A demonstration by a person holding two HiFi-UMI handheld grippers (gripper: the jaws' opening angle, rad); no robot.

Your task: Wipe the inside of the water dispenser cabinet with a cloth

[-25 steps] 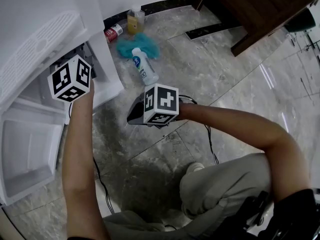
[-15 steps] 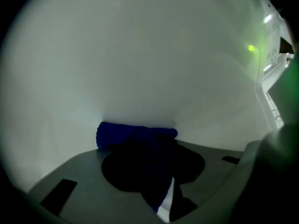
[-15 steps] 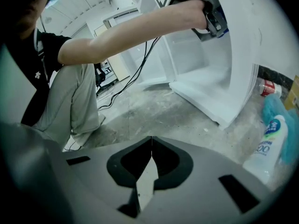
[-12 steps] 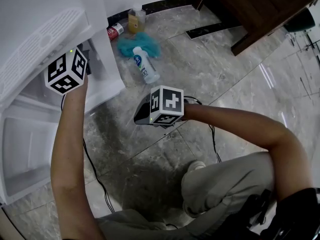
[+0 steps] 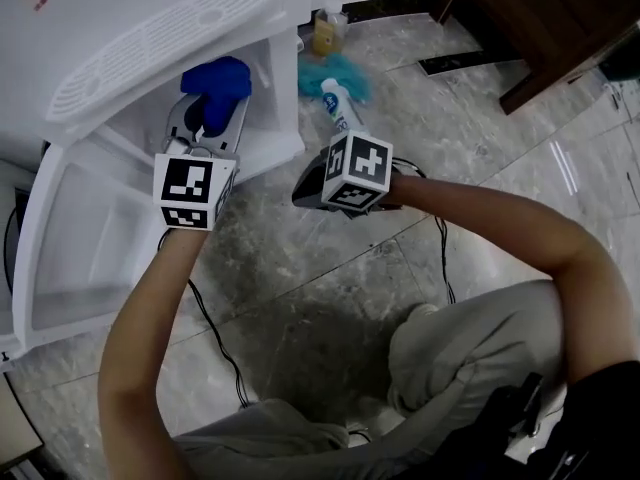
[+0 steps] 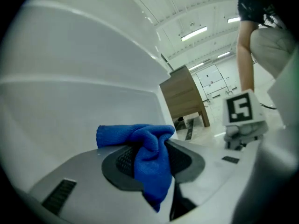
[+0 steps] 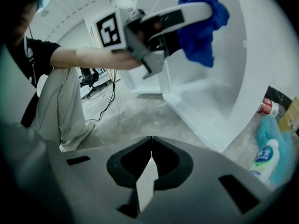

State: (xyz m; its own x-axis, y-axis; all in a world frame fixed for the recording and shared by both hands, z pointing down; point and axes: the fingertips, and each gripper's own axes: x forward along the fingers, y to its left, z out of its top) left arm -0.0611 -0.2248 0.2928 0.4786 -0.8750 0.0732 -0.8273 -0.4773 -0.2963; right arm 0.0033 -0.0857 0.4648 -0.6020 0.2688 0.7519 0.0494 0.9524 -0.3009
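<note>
Since the earlier frame my left gripper [image 5: 205, 118] is entering the white cabinet [image 5: 272, 103], fingers [image 6: 187, 163] pinching the blue cloth [image 5: 215, 78]; right gripper [image 7: 151, 148] is hovering shut above marble floor [image 5: 330, 303].

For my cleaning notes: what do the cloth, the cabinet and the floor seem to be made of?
Cloth: probably microfibre, matte blue, fine ribbed weave.
Cabinet: likely plastic, smooth white, soft sheen.
Floor: seemingly polished stone or stone-look tile, grey veins, joints, glossy reflections.

We wear a black short-sleeved top [image 5: 600, 418] and beige trousers [image 5: 470, 348]. Our left gripper [image 5: 208, 126] and right gripper [image 7: 151, 146] are grey with dark pads [image 7: 166, 164], white marker cubes [image 5: 193, 190] and trailing black cables [image 5: 213, 338].
</note>
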